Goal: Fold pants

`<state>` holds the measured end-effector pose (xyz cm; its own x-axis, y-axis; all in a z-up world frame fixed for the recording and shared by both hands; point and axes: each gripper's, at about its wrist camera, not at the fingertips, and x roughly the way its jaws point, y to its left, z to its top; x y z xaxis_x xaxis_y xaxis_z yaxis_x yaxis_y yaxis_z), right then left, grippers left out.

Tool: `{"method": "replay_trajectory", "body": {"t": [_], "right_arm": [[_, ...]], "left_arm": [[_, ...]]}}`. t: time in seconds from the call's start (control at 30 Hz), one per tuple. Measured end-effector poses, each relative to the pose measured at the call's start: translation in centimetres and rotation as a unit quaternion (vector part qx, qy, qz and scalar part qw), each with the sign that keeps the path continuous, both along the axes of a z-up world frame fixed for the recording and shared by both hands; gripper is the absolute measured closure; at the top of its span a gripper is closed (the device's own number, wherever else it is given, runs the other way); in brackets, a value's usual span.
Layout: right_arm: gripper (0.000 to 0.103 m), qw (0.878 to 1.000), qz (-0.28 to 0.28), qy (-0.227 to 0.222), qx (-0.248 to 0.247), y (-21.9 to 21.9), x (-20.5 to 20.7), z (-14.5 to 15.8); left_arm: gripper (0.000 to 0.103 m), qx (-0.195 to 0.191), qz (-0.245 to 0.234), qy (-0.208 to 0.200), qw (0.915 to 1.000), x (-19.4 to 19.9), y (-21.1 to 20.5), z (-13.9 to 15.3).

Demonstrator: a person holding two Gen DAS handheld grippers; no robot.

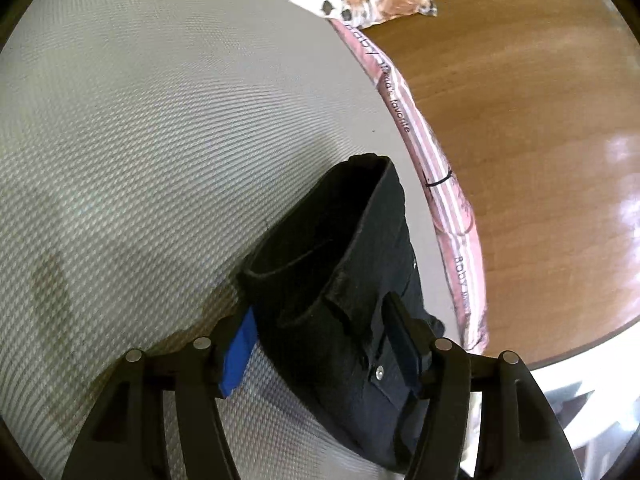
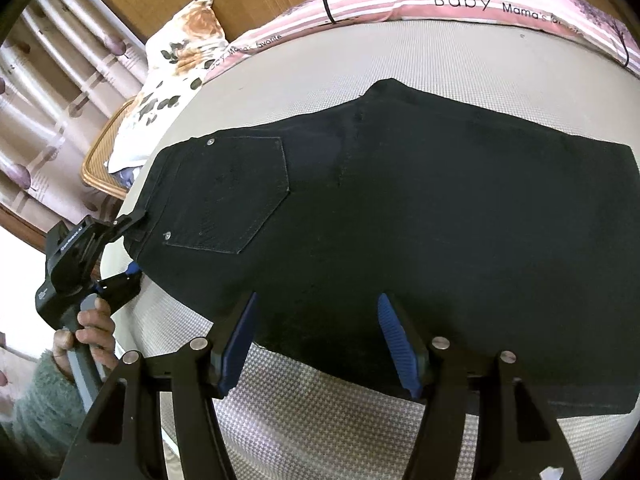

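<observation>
Black pants lie folded lengthwise on a grey woven mat, back pocket up, waistband to the left. My left gripper stands open around the waistband end, which bunches up between its blue-padded fingers; it also shows in the right wrist view at the waistband corner. My right gripper is open, its jaws wide apart over the near edge of the pants at mid-leg, holding nothing.
A pink striped quilt borders the mat's far edge. A floral pillow and a wicker tray lie at the left. Brown wooden floor lies beyond the quilt. Curtains hang at far left.
</observation>
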<state>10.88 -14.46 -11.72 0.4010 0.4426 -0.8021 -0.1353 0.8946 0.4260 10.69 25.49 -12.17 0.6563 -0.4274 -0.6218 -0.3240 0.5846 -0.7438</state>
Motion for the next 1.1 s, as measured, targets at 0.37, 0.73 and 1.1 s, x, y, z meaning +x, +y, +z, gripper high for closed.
{"method": "replay_trajectory", "body": {"t": [0.37, 0.73, 1.1], "right_arm": [[0.044, 1.0, 0.001, -0.003, -0.014, 0.6, 0.1, 0.0], [0.044, 0.999, -0.016, -0.003, -0.044, 0.0, 0.2, 0.0], [0.042, 0.999, -0.038, -0.002, -0.026, -1.9, 0.0, 0.0]], "left_arm": [[0.055, 0.027, -0.012, -0.015, 0.9995, 1.0, -0.3, -0.3], [0.075, 0.106, -0.015, 0.001, 0.9942, 1.8, -1.9, 1.0], [0.079, 0.156, -0.051, -0.034, 0.9858, 2.3, -4.8, 6.2]]}}
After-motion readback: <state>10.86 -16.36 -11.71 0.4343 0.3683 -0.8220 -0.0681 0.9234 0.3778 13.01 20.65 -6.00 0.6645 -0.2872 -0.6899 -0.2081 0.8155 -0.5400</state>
